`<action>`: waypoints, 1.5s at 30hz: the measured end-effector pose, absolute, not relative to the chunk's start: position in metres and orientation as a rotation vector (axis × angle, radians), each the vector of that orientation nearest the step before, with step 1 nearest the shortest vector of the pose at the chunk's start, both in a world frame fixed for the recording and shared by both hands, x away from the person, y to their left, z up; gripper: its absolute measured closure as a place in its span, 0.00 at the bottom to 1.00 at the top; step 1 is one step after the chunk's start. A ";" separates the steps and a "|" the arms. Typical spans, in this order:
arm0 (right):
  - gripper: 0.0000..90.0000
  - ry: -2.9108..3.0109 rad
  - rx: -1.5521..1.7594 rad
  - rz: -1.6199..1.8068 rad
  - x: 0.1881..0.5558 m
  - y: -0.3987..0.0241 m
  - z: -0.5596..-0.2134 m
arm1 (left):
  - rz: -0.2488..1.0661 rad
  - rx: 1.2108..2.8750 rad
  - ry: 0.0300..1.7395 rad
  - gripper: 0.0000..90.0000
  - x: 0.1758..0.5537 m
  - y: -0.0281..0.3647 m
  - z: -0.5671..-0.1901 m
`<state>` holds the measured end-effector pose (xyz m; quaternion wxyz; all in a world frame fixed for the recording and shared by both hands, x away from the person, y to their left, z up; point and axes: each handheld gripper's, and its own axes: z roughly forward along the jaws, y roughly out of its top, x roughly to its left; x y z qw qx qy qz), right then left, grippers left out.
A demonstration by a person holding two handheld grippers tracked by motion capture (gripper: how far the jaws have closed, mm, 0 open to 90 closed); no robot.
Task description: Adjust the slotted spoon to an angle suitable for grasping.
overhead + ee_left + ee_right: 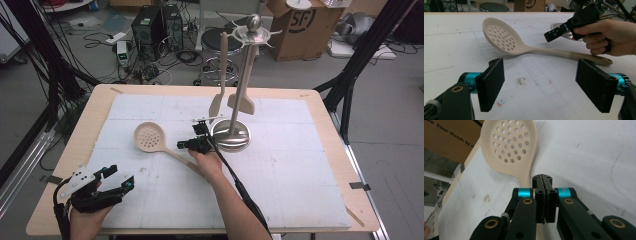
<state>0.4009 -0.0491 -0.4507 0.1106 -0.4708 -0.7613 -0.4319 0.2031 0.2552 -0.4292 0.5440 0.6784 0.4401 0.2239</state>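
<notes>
Centrally on the white-topped desk lies a cream slotted spoon, and everything else can be placed from it. Its perforated bowl points toward the far left of the desk in the high view, and its long handle runs back and to the right, toward the person's right hand. That hand holds the right gripper just above the handle, a little behind the neck where the handle widens into the bowl. In the right gripper view its jaws are pressed flat together, pad against pad, with nothing between them; the spoon's neck shows just beyond and below their tips, and whether they touch it cannot be told.

Beyond the spoon's handle, just past the right gripper, stands a shiny metal utensil stand with a round base and a tall post; two more cream utensils hang from its top ring.

Well short of the spoon, near the front left corner of the desk, the left gripper rests in the person's left hand. In the left gripper view its jaws stand wide apart and empty, aimed across the bare white surface at the spoon, with the right hand behind the handle.
</notes>
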 end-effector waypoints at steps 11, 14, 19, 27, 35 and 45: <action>1.00 -2.345 -1.402 -1.113 0.408 -0.033 -0.453 | 0.536 1.607 1.045 0.26 0.203 0.256 -0.429; 1.00 -2.363 -1.396 -1.046 0.409 -0.027 -0.453 | 0.538 1.607 1.046 0.26 0.203 0.257 -0.429; 1.00 -2.352 -1.391 -1.027 0.412 -0.025 -0.452 | 0.540 1.609 1.045 0.26 0.203 0.256 -0.428; 1.00 -2.358 -1.356 -1.022 0.409 -0.021 -0.453 | 0.540 1.612 1.041 0.26 0.203 0.255 -0.428; 1.00 -2.394 -1.287 -0.973 0.400 -0.012 -0.451 | 0.540 1.619 1.035 0.26 0.204 0.253 -0.428; 1.00 -2.431 -1.185 -0.900 0.382 0.004 -0.449 | 0.530 1.623 1.029 0.26 0.204 0.251 -0.429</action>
